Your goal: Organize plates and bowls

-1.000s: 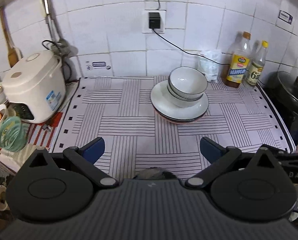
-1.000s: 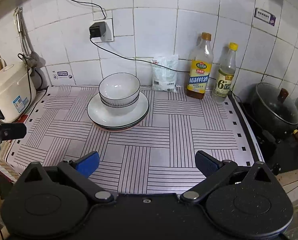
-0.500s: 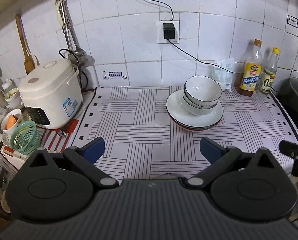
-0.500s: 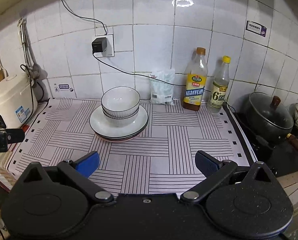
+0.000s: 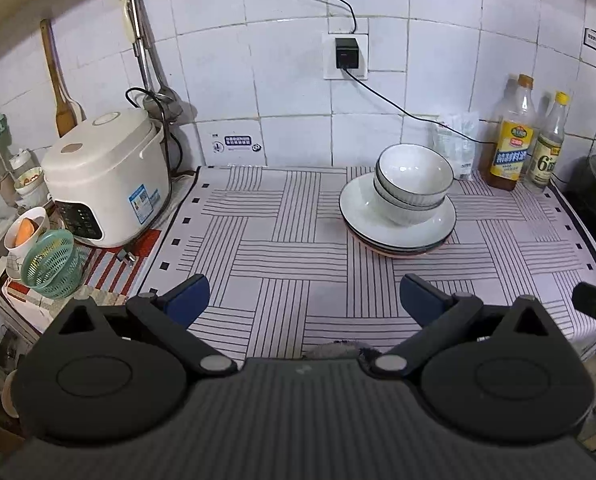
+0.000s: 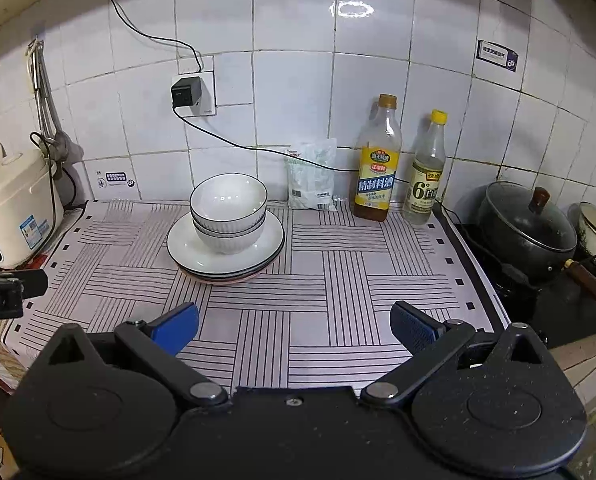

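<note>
Two white bowls (image 5: 412, 182) (image 6: 229, 210) with dark rims are nested and rest on a stack of plates (image 5: 362, 220) (image 6: 185, 246), white on top and a pinkish one at the bottom. The stack sits toward the back of a striped mat (image 5: 281, 240) (image 6: 338, 264). My left gripper (image 5: 304, 298) hangs open over the mat's near edge, well short of the stack, nothing between its blue pads. My right gripper (image 6: 293, 326) is likewise open and empty, near the front edge, the stack ahead to its left.
A white rice cooker (image 5: 105, 176) (image 6: 13, 208) stands at the left with a green basket (image 5: 51, 264) and cups. Two bottles (image 6: 378, 160) (image 6: 426, 170) and a white packet (image 6: 312, 174) line the tiled wall. A black lidded pot (image 6: 526, 224) sits right.
Both grippers have drawn back and up from the counter, so the stack looks smaller and farther. The dishes have not moved; both grippers stay open.
</note>
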Action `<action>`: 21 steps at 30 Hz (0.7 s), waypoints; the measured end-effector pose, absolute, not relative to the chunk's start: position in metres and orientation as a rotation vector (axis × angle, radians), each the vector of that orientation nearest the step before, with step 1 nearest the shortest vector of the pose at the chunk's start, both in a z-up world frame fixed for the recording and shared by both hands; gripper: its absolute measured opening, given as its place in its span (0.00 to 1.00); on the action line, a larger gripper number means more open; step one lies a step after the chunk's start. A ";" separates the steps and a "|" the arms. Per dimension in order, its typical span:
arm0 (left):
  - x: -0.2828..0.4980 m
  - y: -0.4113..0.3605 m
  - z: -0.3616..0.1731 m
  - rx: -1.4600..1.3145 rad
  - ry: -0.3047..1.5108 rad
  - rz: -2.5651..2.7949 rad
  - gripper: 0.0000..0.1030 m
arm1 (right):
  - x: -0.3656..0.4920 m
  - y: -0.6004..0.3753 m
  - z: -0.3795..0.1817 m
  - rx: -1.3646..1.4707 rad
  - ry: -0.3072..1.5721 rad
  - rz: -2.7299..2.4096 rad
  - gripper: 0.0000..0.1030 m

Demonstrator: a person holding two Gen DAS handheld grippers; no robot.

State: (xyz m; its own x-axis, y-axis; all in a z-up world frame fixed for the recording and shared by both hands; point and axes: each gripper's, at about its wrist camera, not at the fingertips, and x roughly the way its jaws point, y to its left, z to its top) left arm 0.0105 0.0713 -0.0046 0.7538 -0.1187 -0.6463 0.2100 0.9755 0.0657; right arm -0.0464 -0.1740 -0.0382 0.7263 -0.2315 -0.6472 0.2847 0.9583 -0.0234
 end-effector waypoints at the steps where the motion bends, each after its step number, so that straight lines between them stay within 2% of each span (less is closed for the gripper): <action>1: 0.011 0.071 -0.005 0.140 0.693 -0.179 1.00 | -0.047 -0.173 -0.039 0.079 0.703 -0.285 1.00; 21: 0.006 0.068 -0.003 0.137 0.690 -0.204 1.00 | -0.044 -0.175 -0.043 0.090 0.723 -0.279 1.00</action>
